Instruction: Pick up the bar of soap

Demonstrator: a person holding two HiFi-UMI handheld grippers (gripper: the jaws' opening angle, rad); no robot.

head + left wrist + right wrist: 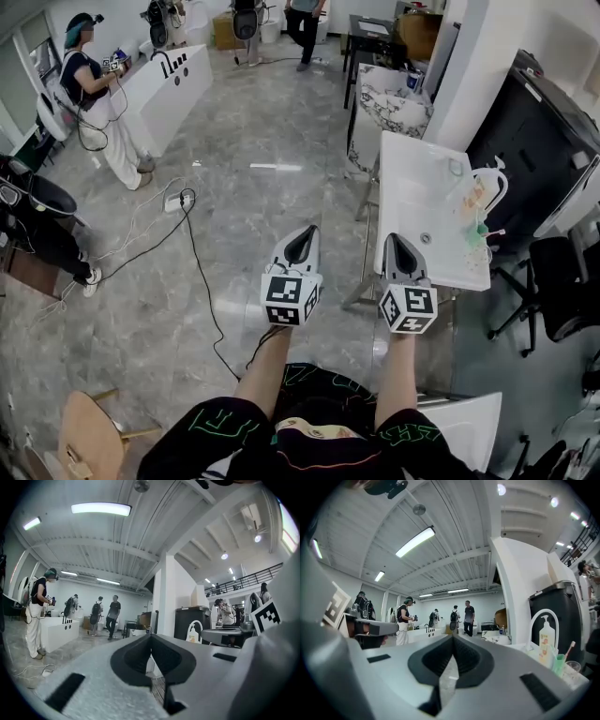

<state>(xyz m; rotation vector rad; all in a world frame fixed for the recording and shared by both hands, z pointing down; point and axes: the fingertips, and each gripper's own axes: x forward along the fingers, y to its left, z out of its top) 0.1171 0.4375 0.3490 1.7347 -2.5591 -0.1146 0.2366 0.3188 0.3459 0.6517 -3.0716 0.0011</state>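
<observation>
Head view shows a white washbasin (412, 202) just ahead and to the right of the person. The left gripper (303, 234) and the right gripper (397, 240) are held out side by side near its front edge. Both have their jaws pressed together with nothing in them. A pump bottle (473, 192) and a green cup (482, 231) stand along the basin's right side. The bar of soap cannot be picked out for sure, but it is likely among those small things. A good way would be to step closer, find the soap, open one gripper wide, then come down over it slowly.
</observation>
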